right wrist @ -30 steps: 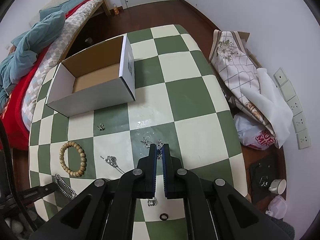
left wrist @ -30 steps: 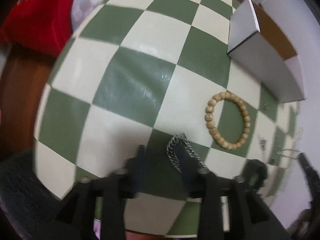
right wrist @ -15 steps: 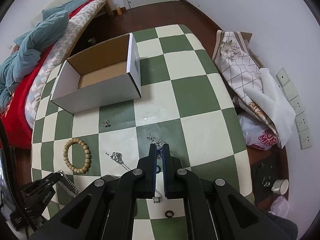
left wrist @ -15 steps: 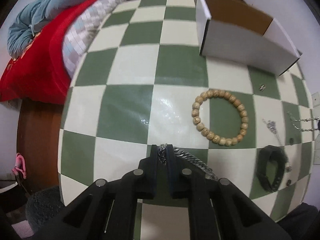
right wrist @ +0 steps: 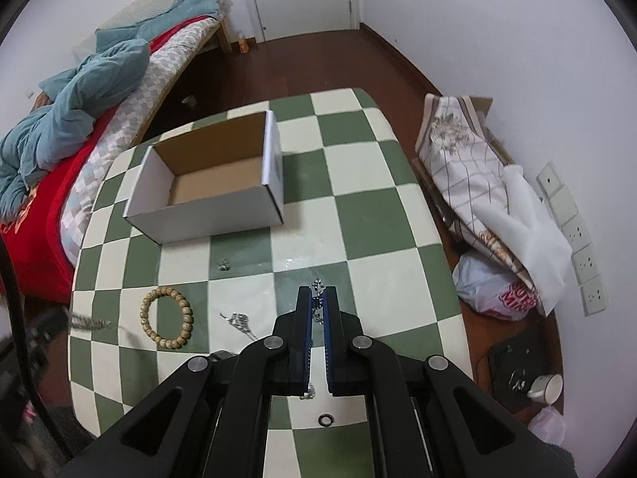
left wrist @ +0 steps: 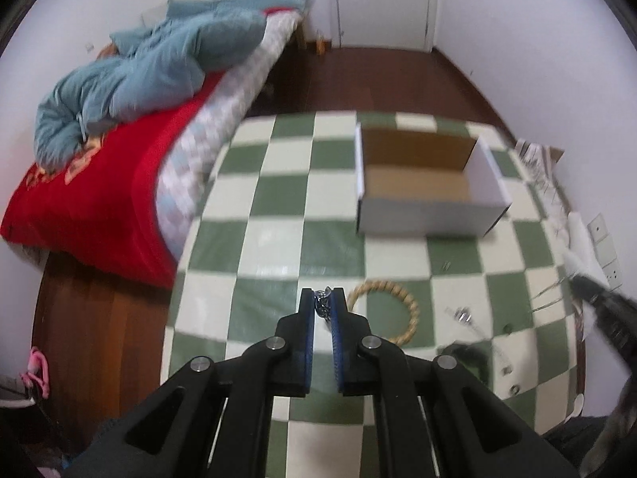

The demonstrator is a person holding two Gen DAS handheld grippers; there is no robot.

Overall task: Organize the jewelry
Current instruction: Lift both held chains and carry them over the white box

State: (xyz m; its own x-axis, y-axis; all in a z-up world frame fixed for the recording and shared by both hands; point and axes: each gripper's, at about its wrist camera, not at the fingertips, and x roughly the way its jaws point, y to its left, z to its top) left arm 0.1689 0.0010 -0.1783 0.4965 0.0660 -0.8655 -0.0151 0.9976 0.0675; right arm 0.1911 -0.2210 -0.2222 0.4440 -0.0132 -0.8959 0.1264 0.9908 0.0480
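Observation:
My left gripper (left wrist: 322,298) is shut on a silver chain bracelet (left wrist: 323,306) and holds it above the green-and-cream checked table (left wrist: 278,207); the chain also shows blurred at the left of the right wrist view (right wrist: 89,322). My right gripper (right wrist: 317,296) is shut on a silver necklace (right wrist: 317,283) that hangs below its fingers. An open white cardboard box (left wrist: 428,183) stands empty at the far side of the table; it also shows in the right wrist view (right wrist: 211,187). A wooden bead bracelet (right wrist: 166,317) lies on the table, also in the left wrist view (left wrist: 388,310).
Small silver pieces (right wrist: 239,320), an earring (right wrist: 223,265) and a black ring (right wrist: 325,420) lie on the table. A bed with red and teal covers (left wrist: 119,127) is to the left. Bags and cloth (right wrist: 485,207) lean on the right wall.
My left gripper has lifted the chain bracelet off the table and risen, so the box and bed came into view. My right gripper has risen a little with the necklace.

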